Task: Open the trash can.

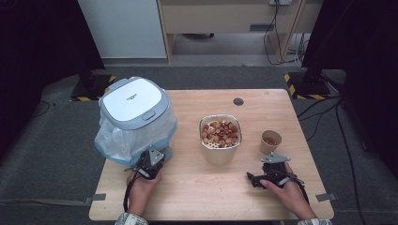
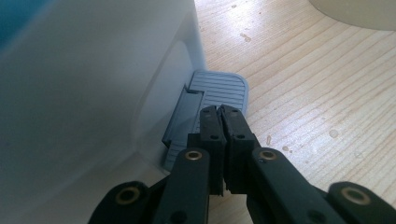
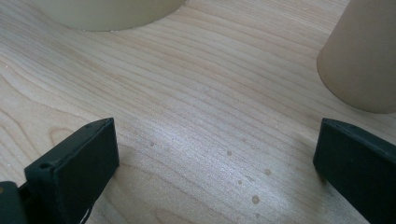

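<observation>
A white pedal bin [image 1: 133, 115] with a grey-rimmed lid and a plastic liner stands at the table's left. Its grey ribbed foot pedal [image 2: 219, 88] sticks out at the base. My left gripper [image 1: 151, 161] is shut, jaws pressed together, with the tips [image 2: 220, 110] right over the pedal. A metal tub [image 1: 220, 138] full of round snacks sits mid-table. A small paper cup [image 1: 271, 142] with a few pieces stands to its right. My right gripper [image 1: 270, 171] rests open on the wood in front of the cup [image 3: 362, 56], nothing between its jaws.
The wooden table [image 1: 197, 187] has bare room along its front edge between the two hands. A dark round grommet [image 1: 238, 101] sits near the far edge. The tub's base [image 3: 107, 11] lies ahead-left of the right jaws. Cables trail on the floor to the right.
</observation>
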{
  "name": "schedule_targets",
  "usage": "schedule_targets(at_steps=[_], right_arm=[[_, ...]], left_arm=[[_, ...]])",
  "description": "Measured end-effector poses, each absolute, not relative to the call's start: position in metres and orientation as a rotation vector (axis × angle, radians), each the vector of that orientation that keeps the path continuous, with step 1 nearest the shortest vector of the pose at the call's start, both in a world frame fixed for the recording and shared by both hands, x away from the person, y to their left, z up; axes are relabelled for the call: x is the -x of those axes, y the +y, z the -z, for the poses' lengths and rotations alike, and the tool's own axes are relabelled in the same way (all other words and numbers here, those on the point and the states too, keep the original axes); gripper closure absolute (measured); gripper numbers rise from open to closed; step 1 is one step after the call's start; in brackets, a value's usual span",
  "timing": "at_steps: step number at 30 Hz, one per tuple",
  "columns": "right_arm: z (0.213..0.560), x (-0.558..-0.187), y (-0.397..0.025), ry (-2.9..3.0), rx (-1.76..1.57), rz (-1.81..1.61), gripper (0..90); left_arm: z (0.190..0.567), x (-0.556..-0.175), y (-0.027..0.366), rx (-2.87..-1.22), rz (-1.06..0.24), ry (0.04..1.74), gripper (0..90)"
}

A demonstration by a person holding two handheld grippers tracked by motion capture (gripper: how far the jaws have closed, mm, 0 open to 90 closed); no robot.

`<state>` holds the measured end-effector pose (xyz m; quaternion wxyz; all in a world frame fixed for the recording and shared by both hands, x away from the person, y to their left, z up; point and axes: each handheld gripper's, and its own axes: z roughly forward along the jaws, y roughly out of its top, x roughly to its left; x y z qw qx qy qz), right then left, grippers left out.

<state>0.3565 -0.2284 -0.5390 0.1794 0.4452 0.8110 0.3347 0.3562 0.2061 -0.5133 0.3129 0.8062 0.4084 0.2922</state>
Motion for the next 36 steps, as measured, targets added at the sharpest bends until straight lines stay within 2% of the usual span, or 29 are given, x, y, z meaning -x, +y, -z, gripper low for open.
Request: schedule_targets(at_steps=[10, 36], right_arm=[[0.539, -0.357, -0.228, 2.295, -1.256, -0.948, 0.6], [0.539, -0.356, -0.229, 2.283, -1.27, -0.945, 0.7]], left_arm=[[0.515, -0.355, 0.203, -2.144, -0.801, 1.075, 87.3], [0.523, -0.358, 0.203, -2.127, -0.75, 1.121, 87.6]])
